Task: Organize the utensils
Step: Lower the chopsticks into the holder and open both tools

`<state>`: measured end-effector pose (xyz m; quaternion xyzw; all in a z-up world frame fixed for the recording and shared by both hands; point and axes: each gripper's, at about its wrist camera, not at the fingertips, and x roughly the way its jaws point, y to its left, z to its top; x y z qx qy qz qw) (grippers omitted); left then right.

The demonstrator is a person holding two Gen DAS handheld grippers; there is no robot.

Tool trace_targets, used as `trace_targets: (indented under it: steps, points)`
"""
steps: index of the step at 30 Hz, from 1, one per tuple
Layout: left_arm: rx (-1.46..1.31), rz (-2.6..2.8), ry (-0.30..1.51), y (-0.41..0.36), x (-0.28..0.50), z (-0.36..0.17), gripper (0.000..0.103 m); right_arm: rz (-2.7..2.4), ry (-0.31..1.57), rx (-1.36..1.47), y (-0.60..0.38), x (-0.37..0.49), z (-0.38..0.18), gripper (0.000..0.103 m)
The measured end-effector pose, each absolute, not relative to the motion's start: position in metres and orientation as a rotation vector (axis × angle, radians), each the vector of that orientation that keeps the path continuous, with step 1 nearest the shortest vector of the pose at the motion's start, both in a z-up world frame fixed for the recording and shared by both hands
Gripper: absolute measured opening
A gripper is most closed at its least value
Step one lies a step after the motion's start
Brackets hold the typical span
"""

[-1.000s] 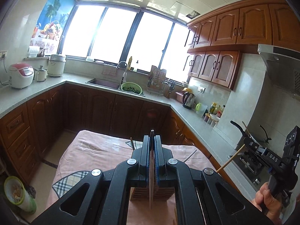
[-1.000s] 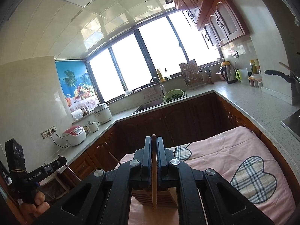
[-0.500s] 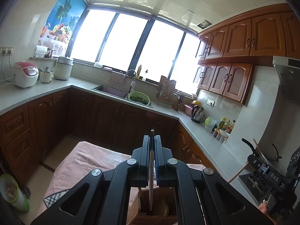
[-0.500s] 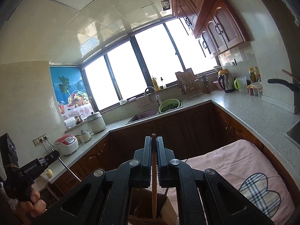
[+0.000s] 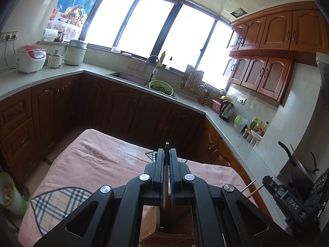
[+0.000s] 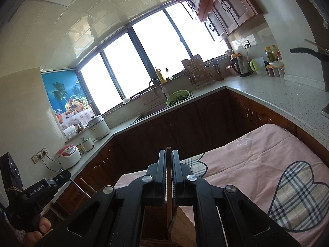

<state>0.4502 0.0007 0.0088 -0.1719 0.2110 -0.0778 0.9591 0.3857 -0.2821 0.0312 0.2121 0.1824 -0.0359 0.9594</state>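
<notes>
Both jaws shut, each gripping one chopstick (image 5: 166, 177) (image 6: 169, 177).

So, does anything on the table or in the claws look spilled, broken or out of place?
Nothing stands out. Each claw is shut on one thin utensil held upright over the wooden holder: the left claw on a metal stick, the right claw on a wooden chopstick. The pink cloth is only slightly wrinkled, with no spill.
</notes>
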Motion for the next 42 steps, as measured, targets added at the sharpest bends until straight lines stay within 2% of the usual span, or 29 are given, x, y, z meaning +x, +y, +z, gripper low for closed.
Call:
trace_targets:
  steps: [4,14,19,21,23,25,26,27,28,29,30,32,34,35,42]
  points:
    - [-0.348,-0.16,0.473,0.005,0.461,0.002,0.003,-0.07,0.401,0.442,-0.281,0.39,0.015,0.005]
    - [-0.349,-0.162,0.508,0.015,0.475,0.009,0.003,-0.055,0.435,0.427,-0.28,0.394,0.017,0.005]
    - [-0.344,-0.165,0.518,0.017,0.476,0.009,0.004,-0.05,0.452,0.44,-0.281,0.397,0.015,0.01]
    - [-0.352,-0.166,0.52,0.019,0.476,0.009,0.012,-0.046,0.458,0.451,-0.282,0.397,0.015,0.017]
    - [-0.358,-0.16,0.519,0.022,0.472,0.007,0.023,-0.04,0.457,0.465,-0.285,0.394,0.014,0.045]
    - [-0.361,-0.157,0.513,0.023,0.468,0.007,0.025,-0.043,0.446,0.472,-0.287,0.39,0.016,0.053]
    - [-0.36,-0.16,0.514,0.023,0.467,0.007,0.026,-0.045,0.444,0.474,-0.287,0.388,0.017,0.054]
    - [-0.358,-0.162,0.517,0.022,0.465,0.008,0.031,-0.046,0.443,0.48,-0.288,0.387,0.017,0.057]
    - [-0.357,-0.165,0.518,0.022,0.463,0.007,0.034,-0.043,0.443,0.49,-0.29,0.386,0.018,0.066]
    - [-0.354,-0.167,0.516,0.022,0.46,0.008,0.043,-0.04,0.441,0.499,-0.291,0.385,0.018,0.078]
    - [-0.349,-0.164,0.513,0.02,0.457,0.009,0.053,-0.037,0.439,0.506,-0.292,0.383,0.019,0.081]
    - [-0.341,-0.157,0.506,0.021,0.449,0.01,0.066,-0.03,0.435,0.514,-0.293,0.38,0.02,0.09]
    - [-0.336,-0.153,0.5,0.023,0.439,0.009,0.073,-0.018,0.431,0.523,-0.293,0.375,0.021,0.097]
    - [-0.333,-0.144,0.507,0.024,0.435,0.008,0.081,-0.016,0.43,0.524,-0.292,0.373,0.022,0.098]
    - [-0.338,-0.138,0.55,0.035,0.393,0.003,0.083,0.001,0.466,0.527,-0.284,0.347,0.02,0.1]
